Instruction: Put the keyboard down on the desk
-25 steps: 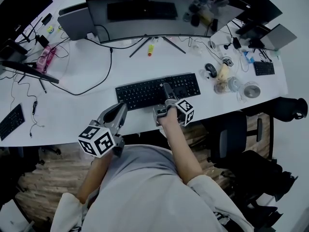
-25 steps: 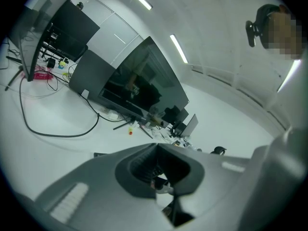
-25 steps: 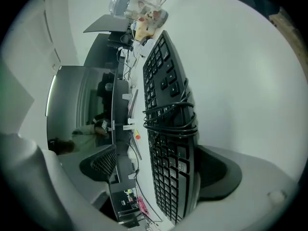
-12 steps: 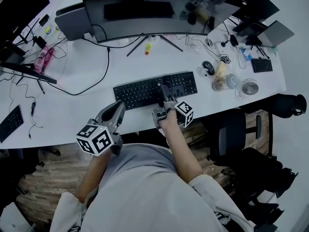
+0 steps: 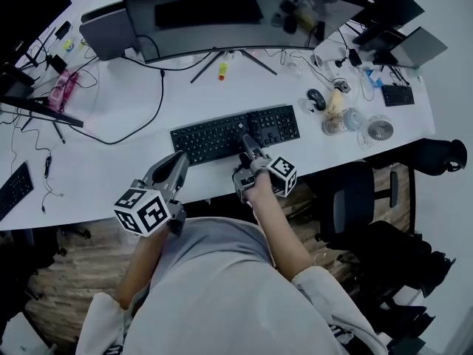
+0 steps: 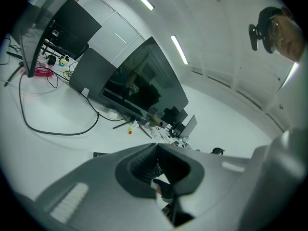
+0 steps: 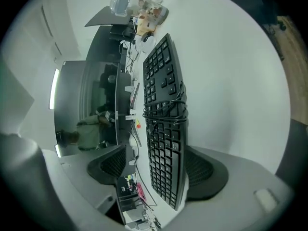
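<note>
While the left gripper (image 5: 179, 163) hangs idle at the lower left of the head view, its jaws drawn together on nothing, the right gripper (image 5: 245, 145) is the one that has been busy: its jaws have just been closing, with the near edge of the keyboard (image 5: 211, 137) standing between them. In the right gripper view one pad is clearly off the keys with a gap showing, so I'd call it loose, not a grip. The keyboard lies flat on the white desk (image 5: 111, 161) at mid-frame, in front of the monitor (image 5: 222, 13), where it lay a second ago. To my eye it is already set down.

Whether the far pad touches the keyboard's underside I can't tell; the keyboard hides it. A dark cable (image 7: 166, 110) is looped round the keyboard's middle, and its end is lost from sight. The left gripper's own body fills the lower half of its view.
</note>
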The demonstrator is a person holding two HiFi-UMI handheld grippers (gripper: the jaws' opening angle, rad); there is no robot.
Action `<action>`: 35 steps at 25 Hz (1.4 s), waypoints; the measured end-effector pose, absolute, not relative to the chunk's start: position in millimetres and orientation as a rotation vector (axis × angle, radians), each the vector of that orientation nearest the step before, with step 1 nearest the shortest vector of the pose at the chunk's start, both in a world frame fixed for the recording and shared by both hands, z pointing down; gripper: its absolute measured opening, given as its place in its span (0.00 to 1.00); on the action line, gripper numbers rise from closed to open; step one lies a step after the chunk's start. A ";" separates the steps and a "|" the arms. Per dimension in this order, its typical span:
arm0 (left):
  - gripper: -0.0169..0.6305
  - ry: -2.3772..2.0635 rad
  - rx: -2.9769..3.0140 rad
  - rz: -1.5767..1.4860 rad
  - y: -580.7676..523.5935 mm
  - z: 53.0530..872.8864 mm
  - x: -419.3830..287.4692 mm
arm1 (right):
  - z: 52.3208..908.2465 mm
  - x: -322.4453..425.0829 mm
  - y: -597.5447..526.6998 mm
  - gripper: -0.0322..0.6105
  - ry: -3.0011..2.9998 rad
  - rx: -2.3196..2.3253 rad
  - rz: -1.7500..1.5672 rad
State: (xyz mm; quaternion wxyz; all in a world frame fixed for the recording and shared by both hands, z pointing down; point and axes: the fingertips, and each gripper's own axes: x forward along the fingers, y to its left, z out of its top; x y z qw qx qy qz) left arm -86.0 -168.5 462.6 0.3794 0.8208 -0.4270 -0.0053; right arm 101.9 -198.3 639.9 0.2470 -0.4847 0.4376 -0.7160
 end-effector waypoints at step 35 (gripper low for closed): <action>0.03 -1.069 2.105 -0.040 -163.6 453.0 -84.3 | 515.4 108.4 -158.8 0.18 2.204 -1.347 -1.623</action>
